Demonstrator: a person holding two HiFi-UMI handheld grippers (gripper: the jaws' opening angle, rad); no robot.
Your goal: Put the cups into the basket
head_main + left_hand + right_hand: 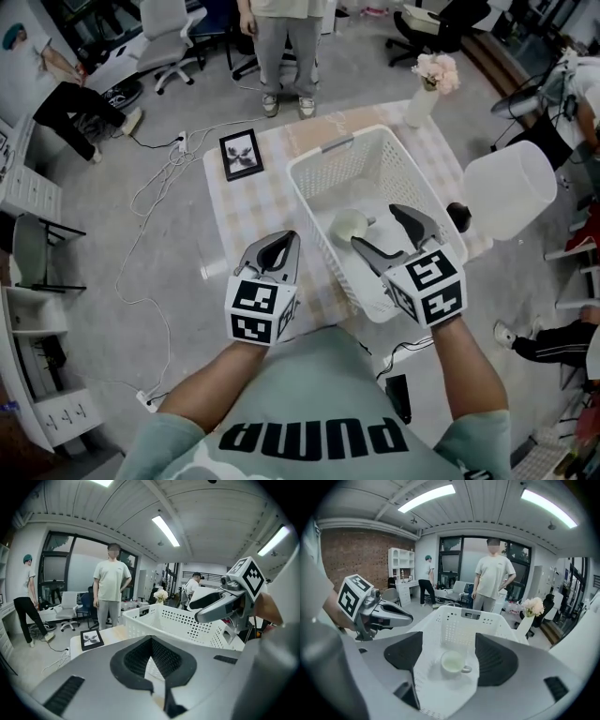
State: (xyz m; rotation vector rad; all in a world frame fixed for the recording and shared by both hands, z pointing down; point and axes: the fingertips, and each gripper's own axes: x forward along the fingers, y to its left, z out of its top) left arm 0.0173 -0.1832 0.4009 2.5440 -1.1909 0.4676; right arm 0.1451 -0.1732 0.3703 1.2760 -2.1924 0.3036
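A white perforated basket (323, 183) stands on the checked table, and a pale cup (350, 225) with a handle sits on its floor. My right gripper (386, 232) hangs open over the basket's near end, just right of the cup, and holds nothing. In the right gripper view the cup (451, 662) lies below and between the spread jaws of the right gripper (449, 645). My left gripper (285, 240) is shut and empty, over the table just left of the basket's near corner. In the left gripper view its tips (151, 642) meet in front of the basket (173, 623).
On the table's far left lies a black picture frame (241, 154); a vase of flowers (429, 82) stands at the far right corner. A large translucent white tub (509, 187) and a dark round object (457, 216) sit right of the basket. A person (283, 47) stands beyond the table.
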